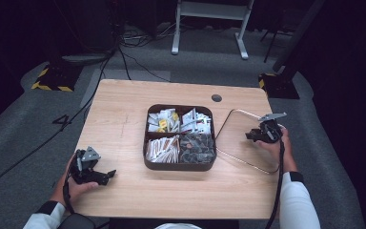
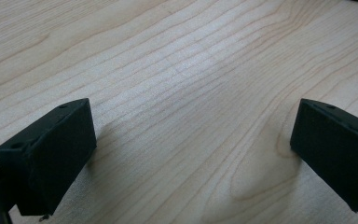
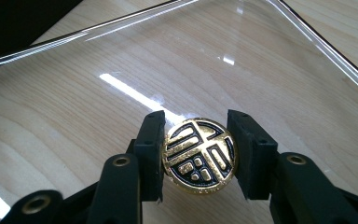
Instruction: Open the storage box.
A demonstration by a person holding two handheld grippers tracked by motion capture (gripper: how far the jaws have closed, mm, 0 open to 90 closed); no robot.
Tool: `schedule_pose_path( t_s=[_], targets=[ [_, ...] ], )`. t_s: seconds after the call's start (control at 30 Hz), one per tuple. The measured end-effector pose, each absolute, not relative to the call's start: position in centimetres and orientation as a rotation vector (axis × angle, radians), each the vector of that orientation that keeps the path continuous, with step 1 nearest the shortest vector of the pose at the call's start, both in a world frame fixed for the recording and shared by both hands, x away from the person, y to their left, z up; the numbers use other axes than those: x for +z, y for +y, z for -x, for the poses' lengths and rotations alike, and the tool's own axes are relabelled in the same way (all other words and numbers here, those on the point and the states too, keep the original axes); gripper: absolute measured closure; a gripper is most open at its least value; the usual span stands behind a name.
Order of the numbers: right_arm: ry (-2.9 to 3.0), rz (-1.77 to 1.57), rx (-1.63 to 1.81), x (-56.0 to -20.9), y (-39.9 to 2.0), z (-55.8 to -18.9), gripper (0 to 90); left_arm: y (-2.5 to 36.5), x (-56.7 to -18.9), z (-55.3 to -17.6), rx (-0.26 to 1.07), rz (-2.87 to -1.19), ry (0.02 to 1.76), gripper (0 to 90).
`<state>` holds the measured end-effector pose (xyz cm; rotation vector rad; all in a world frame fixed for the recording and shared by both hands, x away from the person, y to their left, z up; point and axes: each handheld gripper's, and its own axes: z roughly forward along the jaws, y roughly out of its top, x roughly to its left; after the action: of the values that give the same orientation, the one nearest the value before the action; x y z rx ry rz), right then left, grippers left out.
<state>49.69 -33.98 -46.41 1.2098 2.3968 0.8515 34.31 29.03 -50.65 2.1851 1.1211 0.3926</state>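
Right gripper view: my right gripper point(image 3: 199, 156) clamps the lid's gold knob point(image 3: 199, 155) squarely between its jaws, clear lid point(image 3: 121, 74) spreading beyond them.

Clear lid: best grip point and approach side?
Grip the round gold knob at the centre of the clear lid, coming from above with jaws on either side. The lid lies flat on the table, its thin rim offering little purchase; the raised knob does. The right gripper already clamps it so.
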Motion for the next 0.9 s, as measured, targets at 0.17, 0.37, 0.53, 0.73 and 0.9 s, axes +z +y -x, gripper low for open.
schedule_pose_path(
  t_s=[0.17,0.37,0.53,0.73,0.9],
  targets=[
    [2.403,-1.212,0.838,-47.1,-33.7,-49.9,58.9,29.0,-50.7,-34.3,0.392,-2.185,1.121,0.4],
    [2.397,-1.227,0.853,-48.0,-33.7,-49.9,58.9,29.0,-50.7,-34.3,0.395,-2.183,1.121,0.3],
    [2.389,-1.228,0.872,-48.2,-33.7,-49.8,58.8,29.0,-50.7,-34.3,0.392,-2.185,1.121,0.4],
    [2.362,-1.243,0.910,-48.4,-33.8,-49.5,55.6,29.1,-50.6,-34.3,0.391,-2.188,1.118,0.4],
    [2.360,-1.249,0.929,-48.3,-33.9,-49.5,47.6,29.1,-50.6,-34.3,0.391,-2.190,1.116,0.4]
  ],
)
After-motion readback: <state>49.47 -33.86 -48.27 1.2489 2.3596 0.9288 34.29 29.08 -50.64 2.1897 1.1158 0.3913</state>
